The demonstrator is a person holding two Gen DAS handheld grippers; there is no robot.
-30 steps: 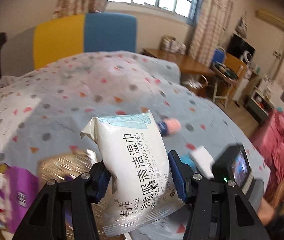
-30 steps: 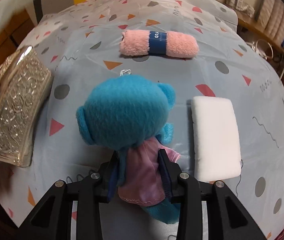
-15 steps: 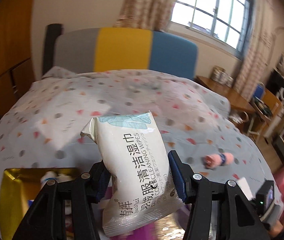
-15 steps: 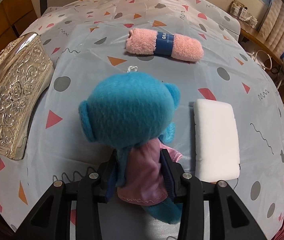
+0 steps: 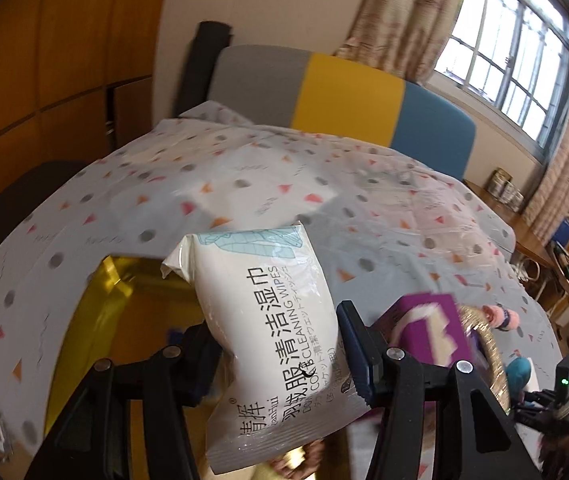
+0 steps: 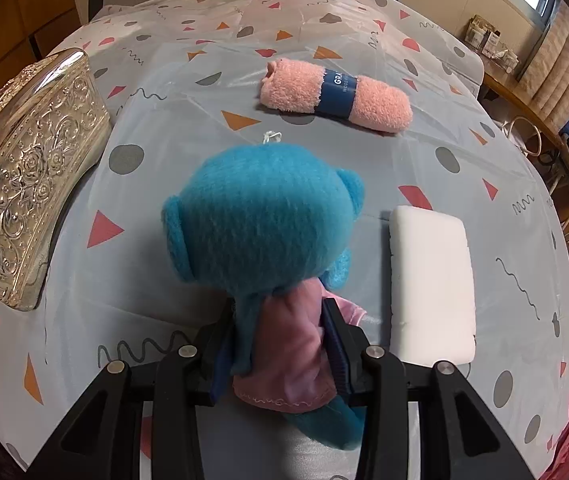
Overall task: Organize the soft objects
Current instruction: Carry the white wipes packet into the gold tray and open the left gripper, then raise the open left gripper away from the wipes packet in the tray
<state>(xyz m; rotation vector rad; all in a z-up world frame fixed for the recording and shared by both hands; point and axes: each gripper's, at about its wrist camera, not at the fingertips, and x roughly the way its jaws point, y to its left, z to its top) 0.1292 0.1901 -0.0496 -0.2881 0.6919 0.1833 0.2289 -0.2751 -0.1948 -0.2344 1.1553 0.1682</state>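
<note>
A home's living room: curtains, barred window, clothed table, colourful sofa.

The left gripper, a matte black plastic two-finger tool, is showing angular arms with triangular cut-outs, round silver screw heads at the joints and dark navy-blue pads lining its inner fingertips. The right gripper, of the same black plastic build, is showing four silver screws in a row across its arms and the same blue pads on its fingers.
</note>
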